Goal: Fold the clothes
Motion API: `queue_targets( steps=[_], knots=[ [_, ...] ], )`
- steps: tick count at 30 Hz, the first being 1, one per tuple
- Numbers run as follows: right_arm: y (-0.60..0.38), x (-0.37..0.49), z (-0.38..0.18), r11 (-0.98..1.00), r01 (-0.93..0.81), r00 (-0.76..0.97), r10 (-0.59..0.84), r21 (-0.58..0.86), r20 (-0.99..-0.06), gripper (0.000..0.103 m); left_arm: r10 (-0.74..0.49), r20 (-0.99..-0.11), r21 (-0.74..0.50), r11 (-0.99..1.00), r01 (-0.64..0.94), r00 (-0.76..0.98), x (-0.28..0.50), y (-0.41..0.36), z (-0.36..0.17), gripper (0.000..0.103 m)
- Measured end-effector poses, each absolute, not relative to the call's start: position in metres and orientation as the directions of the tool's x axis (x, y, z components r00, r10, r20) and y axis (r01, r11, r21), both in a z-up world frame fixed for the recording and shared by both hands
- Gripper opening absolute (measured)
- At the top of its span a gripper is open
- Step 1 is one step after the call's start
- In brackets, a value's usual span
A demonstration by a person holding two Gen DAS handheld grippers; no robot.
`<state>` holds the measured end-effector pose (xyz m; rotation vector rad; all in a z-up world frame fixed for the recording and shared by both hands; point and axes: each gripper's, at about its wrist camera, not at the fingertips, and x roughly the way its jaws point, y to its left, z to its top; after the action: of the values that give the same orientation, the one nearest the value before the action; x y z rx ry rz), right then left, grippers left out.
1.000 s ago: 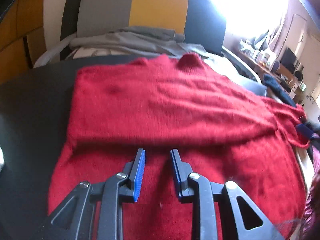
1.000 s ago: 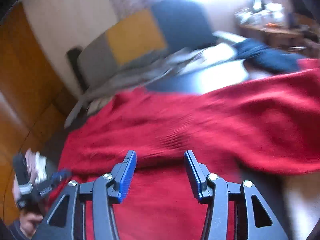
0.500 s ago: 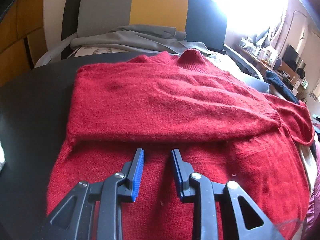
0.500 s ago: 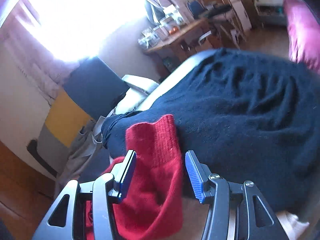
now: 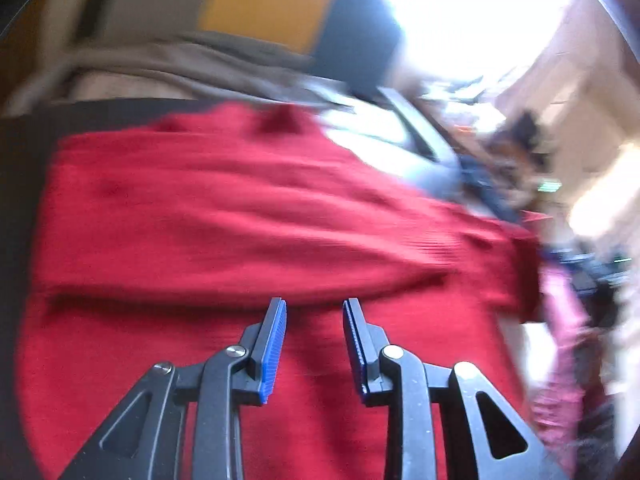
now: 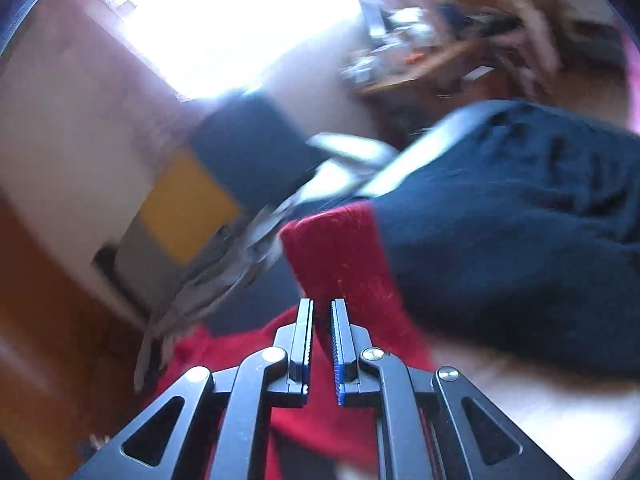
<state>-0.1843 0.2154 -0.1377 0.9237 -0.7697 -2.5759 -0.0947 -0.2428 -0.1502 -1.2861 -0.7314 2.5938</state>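
Note:
A red knit sweater (image 5: 240, 216) lies spread on a dark table (image 5: 20, 136), one sleeve folded across its body. My left gripper (image 5: 314, 308) hovers open and empty over the sweater's lower part, just below the folded sleeve. In the right wrist view my right gripper (image 6: 322, 308) is shut on the red sleeve (image 6: 340, 256), whose cuff stands up just beyond the fingertips. Both views are motion-blurred.
A dark navy garment (image 6: 520, 220) lies right of the red sleeve. Grey clothes (image 5: 180, 68) are heaped on a grey, yellow and navy chair (image 5: 264, 12) behind the table. A cluttered desk (image 6: 440, 52) stands far right under a bright window.
My right gripper has closed on the red sleeve, which was between its open jaws half a second ago. My left gripper stays open and has shifted slightly over the sweater.

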Motion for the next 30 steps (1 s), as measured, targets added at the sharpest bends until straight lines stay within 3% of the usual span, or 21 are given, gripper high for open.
queue_targets(
  steps=[9, 12, 16, 21, 24, 30],
  knots=[
    [0.125, -0.149, -0.182, -0.827, 0.193, -0.659, -0.508, 0.527, -0.555, 0.009, 0.650, -0.603, -0.722, -0.691, -0.029, -0.463, -0.158, -0.152, -0.153, 0.034],
    [0.137, -0.143, -0.189, -0.788, 0.175, -0.664, -0.537, 0.590, -0.520, 0.009, 0.733, -0.548, -0.787, -0.615, -0.049, -0.402, -0.179, -0.123, -0.155, 0.037],
    [0.158, -0.133, -0.192, -0.714, 0.165, -0.668, -0.589, 0.681, -0.455, 0.009, 0.793, -0.496, -0.844, -0.536, -0.018, -0.354, -0.201, -0.093, -0.171, 0.048],
    [0.183, -0.121, -0.197, -0.605, 0.146, -0.659, -0.650, 0.783, -0.379, 0.015, 0.801, -0.497, -0.853, -0.521, 0.021, -0.334, -0.221, -0.071, -0.184, 0.049],
    [0.194, -0.112, -0.211, -0.568, 0.073, -0.675, -0.633, 0.820, -0.378, 0.085, 0.791, -0.504, -0.847, -0.531, 0.021, -0.347, -0.220, -0.067, -0.186, 0.049],
    [0.200, -0.127, -0.221, -0.509, 0.002, -0.752, -0.568, 0.861, -0.335, 0.085, 0.790, -0.512, -0.841, -0.541, 0.011, -0.337, -0.215, -0.068, -0.189, 0.049]
  ],
)
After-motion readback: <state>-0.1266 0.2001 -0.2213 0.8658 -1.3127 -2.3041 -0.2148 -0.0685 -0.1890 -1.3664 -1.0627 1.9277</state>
